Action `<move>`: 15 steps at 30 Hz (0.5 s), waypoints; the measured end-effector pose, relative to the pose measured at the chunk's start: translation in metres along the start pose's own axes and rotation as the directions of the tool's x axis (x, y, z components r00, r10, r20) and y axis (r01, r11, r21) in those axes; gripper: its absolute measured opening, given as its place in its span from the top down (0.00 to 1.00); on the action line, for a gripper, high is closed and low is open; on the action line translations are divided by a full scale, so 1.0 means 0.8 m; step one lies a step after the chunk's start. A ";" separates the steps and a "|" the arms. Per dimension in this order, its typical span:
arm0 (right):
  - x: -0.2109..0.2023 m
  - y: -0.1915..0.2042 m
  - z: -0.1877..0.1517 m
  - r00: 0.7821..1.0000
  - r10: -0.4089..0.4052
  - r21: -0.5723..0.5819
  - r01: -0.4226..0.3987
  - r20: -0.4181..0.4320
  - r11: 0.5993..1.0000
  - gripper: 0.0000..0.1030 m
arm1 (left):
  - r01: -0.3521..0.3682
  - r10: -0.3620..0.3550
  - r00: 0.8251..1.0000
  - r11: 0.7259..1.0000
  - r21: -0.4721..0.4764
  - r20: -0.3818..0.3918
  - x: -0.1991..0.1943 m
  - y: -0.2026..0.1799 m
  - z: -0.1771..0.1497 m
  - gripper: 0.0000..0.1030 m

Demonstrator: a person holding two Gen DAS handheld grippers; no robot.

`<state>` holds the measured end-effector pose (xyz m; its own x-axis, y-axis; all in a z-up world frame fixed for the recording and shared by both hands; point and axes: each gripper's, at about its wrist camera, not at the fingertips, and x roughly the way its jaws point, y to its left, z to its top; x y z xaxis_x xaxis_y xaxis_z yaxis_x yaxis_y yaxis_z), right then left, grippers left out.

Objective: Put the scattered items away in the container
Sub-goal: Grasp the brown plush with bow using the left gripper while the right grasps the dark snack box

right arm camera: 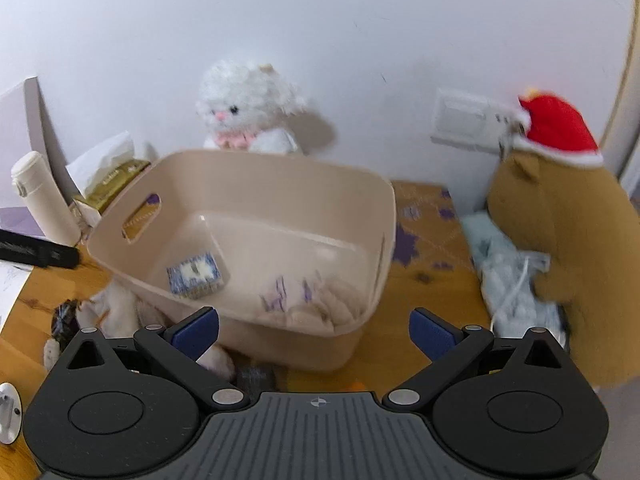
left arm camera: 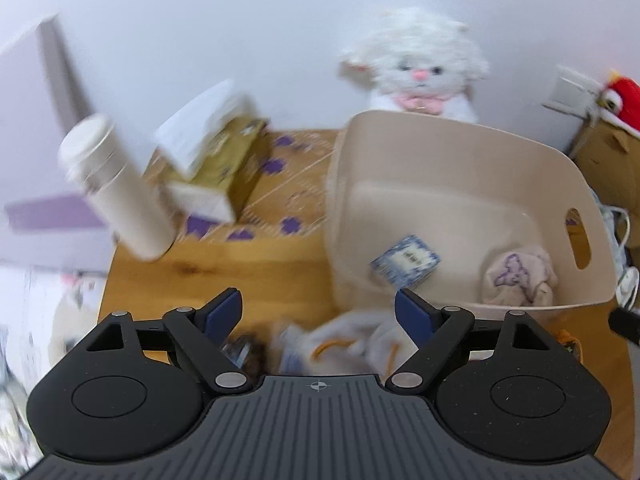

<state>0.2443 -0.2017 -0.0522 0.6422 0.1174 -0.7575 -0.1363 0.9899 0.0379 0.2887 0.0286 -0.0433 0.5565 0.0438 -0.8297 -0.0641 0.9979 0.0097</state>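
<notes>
Wooden table against a white wall; landmark: one beige plastic container with handle cut-outs.

Left wrist view: left gripper released, nothing between its jaws. Inside container: one blue-and-white patterned box, one cream purple-printed cloth. Outside, just before its near wall, directly below the gripper: one white fabric bundle, one dark wrapped item. Left of container: one tissue box, one cream flask. Behind: one white plush cat.

Right wrist view: right gripper released, empty, over the container's near rim. The bundle lies lower-left, nearer the left gripper. Right of container: one brown plush in red hat.
</notes>
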 end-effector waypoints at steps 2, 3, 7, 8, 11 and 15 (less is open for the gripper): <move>0.004 -0.001 -0.014 1.000 -0.003 0.017 0.003 -0.028 1.000 0.00 | -0.018 0.018 1.000 0.999 -0.032 0.004 -0.002 0.016 -0.009 0.17; 0.006 -0.002 -0.021 0.999 -0.004 0.024 0.005 -0.042 1.000 0.00 | -0.035 0.036 0.999 0.998 -0.043 0.006 -0.003 0.022 -0.014 0.17; 0.016 -0.003 -0.046 0.995 0.003 0.054 0.002 -0.099 0.999 0.00 | -0.077 0.076 0.997 0.995 -0.057 -0.025 0.005 0.044 -0.034 0.17; 0.019 -0.004 -0.052 0.993 0.007 0.063 0.001 -0.114 0.998 0.00 | -0.079 0.076 0.996 0.995 -0.060 -0.040 0.009 0.050 -0.038 0.17; 0.026 -0.004 -0.063 0.989 0.017 0.087 -0.004 -0.148 0.996 0.00 | -0.094 0.090 0.993 0.994 -0.061 -0.073 0.018 0.060 -0.055 0.17; 0.036 -0.007 -0.071 0.983 0.034 0.130 -0.011 -0.182 0.991 0.00 | -0.112 0.105 0.987 0.992 -0.054 -0.118 0.032 0.067 -0.075 0.17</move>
<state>0.2207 -0.2088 -0.1110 0.4889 0.1352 -0.8618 -0.0442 0.9905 0.1303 0.2497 0.0807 -0.0974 0.4449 0.1425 -0.8841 -0.1705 0.9827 0.0726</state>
